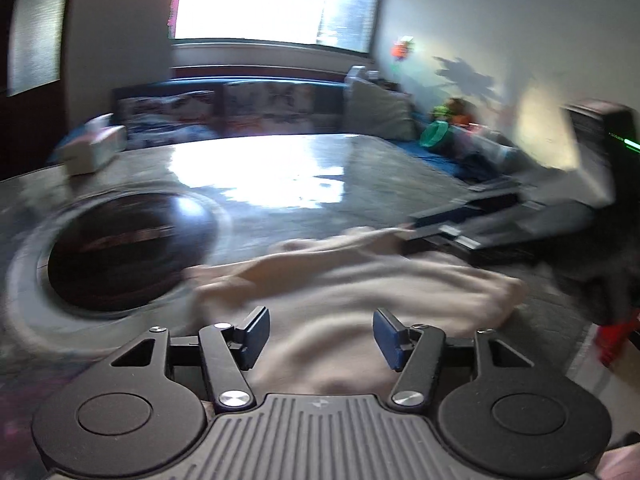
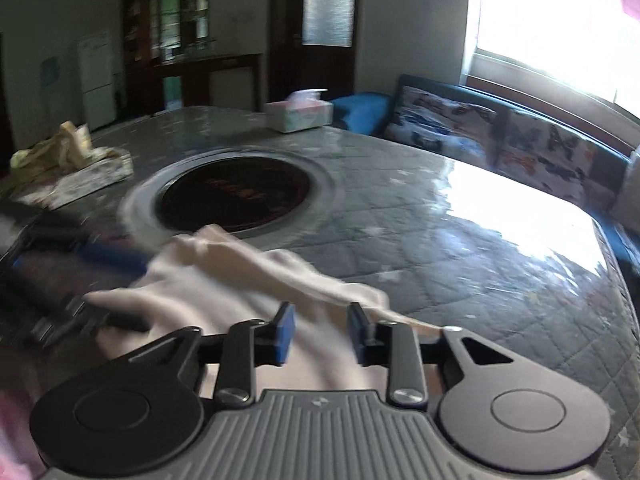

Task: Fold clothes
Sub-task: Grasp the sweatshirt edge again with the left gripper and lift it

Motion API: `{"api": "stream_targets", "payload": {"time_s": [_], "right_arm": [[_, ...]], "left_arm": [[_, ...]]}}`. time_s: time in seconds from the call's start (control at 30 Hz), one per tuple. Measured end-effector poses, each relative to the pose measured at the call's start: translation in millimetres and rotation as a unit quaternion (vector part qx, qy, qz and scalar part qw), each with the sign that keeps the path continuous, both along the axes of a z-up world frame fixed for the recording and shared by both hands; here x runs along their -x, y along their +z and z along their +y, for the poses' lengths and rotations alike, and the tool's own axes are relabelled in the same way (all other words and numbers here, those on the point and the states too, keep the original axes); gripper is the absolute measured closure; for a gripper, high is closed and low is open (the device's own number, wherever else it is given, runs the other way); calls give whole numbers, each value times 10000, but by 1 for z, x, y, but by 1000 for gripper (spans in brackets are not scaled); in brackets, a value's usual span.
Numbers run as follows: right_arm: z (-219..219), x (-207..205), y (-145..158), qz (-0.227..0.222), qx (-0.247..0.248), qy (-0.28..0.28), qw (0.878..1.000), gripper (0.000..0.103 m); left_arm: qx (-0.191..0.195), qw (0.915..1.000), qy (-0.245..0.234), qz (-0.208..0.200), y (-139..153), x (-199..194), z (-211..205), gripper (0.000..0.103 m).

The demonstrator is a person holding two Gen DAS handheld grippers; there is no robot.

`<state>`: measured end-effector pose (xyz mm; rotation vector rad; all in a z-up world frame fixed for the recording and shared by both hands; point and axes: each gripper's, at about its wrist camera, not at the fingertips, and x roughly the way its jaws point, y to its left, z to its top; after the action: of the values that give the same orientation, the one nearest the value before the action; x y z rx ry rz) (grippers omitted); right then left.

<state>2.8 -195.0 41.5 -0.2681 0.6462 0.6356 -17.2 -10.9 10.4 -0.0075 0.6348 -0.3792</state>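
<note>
One cream garment (image 1: 360, 288) lies crumpled on the quilted bench (image 1: 280, 184), just beside the dark round inset (image 1: 128, 252) in its top. Both sets of tongs are over the cloth with their jaws apart and nothing between them: the left tongs (image 1: 321, 338) above its near part, the right tongs (image 2: 322, 332) likewise. Farther off on the bench stands a tissue box (image 2: 299, 114), with a sofa (image 2: 500, 140) behind.

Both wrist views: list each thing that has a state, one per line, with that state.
Left gripper: open, over the cloth, holding nothing.
Right gripper: open, over the cloth, holding nothing.
Cream garment: crumpled on the table, unfolded.
Tissue box: upright, tissue sticking out.
Round dark inset: uncovered, cloth edge beside it.
</note>
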Motion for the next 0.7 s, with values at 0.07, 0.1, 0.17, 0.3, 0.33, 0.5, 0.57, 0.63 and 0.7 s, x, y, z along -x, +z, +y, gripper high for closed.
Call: {"api": "stream_targets", "payload": {"time_s": [0.07, 0.1, 0.17, 0.3, 0.33, 0.5, 0.57, 0.63, 0.7], "right_arm": [[12, 12, 0, 19, 33, 267, 9996, 68], [18, 18, -1, 25, 54, 401, 9992, 68], [31, 29, -2, 30, 99, 665, 9977, 68], [57, 50, -4, -57, 220, 1185, 9927, 63], [64, 55, -6, -82, 273, 1306, 9910, 63], [97, 74, -18, -175, 499, 1848, 9814, 63], [106, 78, -21, -308, 584, 1928, 9790, 63], [115, 82, -23, -448, 664, 1991, 9767, 63], [120, 83, -26, -496, 760, 2021, 9751, 63]], "left_arm": [[20, 9996, 277, 74, -2, -3, 14, 39], [64, 9991, 395, 138, -3, -4, 21, 39], [158, 9977, 586, 299, -5, -9, 32, 38], [308, 9940, 900, 541, -9, -19, 44, 38], [374, 9931, 947, 588, -9, -20, 45, 38], [692, 9869, 1194, 840, -9, -27, 54, 35], [877, 9833, 1292, 934, -8, -29, 59, 34], [1064, 9788, 1404, 1046, -8, -31, 64, 33], [1263, 9735, 1509, 1162, -9, -32, 69, 33]]}}
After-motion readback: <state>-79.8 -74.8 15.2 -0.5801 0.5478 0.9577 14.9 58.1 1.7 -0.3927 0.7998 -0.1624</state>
